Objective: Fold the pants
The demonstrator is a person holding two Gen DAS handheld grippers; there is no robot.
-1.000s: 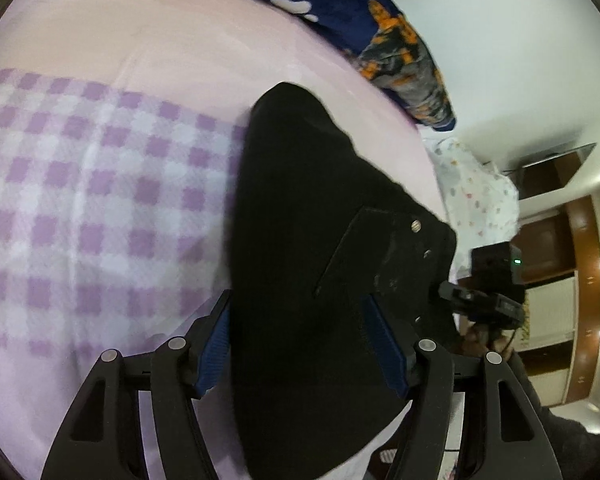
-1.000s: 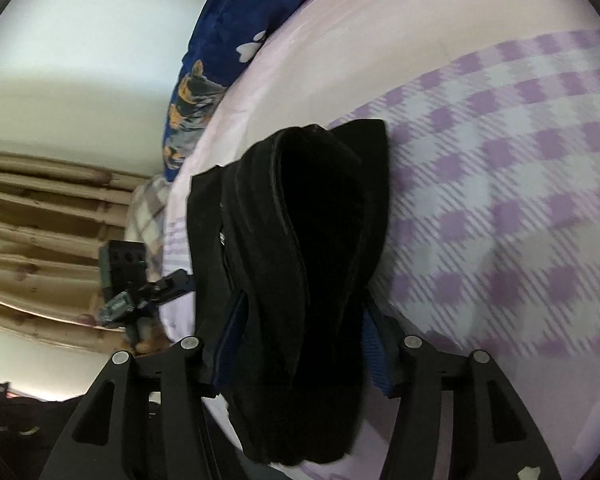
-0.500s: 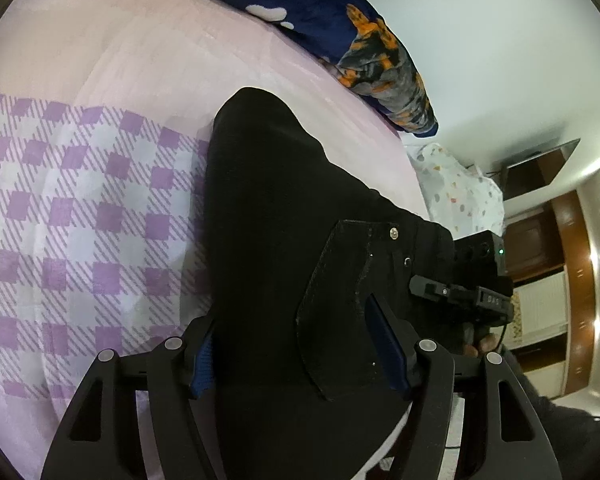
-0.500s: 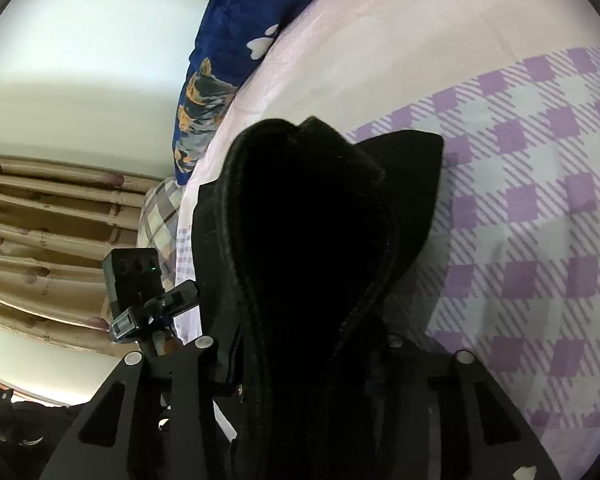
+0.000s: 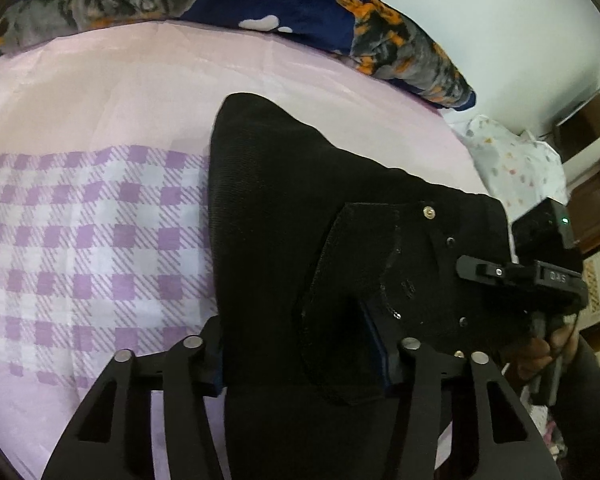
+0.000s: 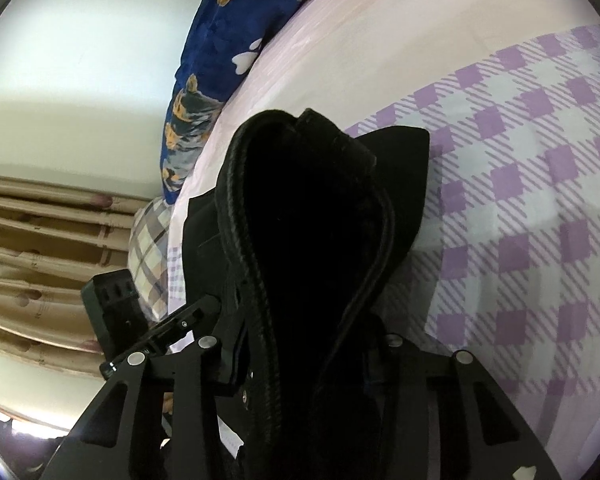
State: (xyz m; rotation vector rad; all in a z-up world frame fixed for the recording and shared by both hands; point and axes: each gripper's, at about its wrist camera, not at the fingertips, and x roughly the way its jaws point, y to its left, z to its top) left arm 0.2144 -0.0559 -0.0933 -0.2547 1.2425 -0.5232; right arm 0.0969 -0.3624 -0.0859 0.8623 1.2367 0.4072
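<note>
Left wrist: ribbed black pants (bunched).

The bed ahead of my tongs carries a pale pink sheet with a purple-and-white checked band running left of my left tongs. Black pants lie on it, directly ahead between my jaws. A blue animal-print blanket lies along the bed's far edge, beyond the pants.

Pants on bed; blanket behind.
</note>
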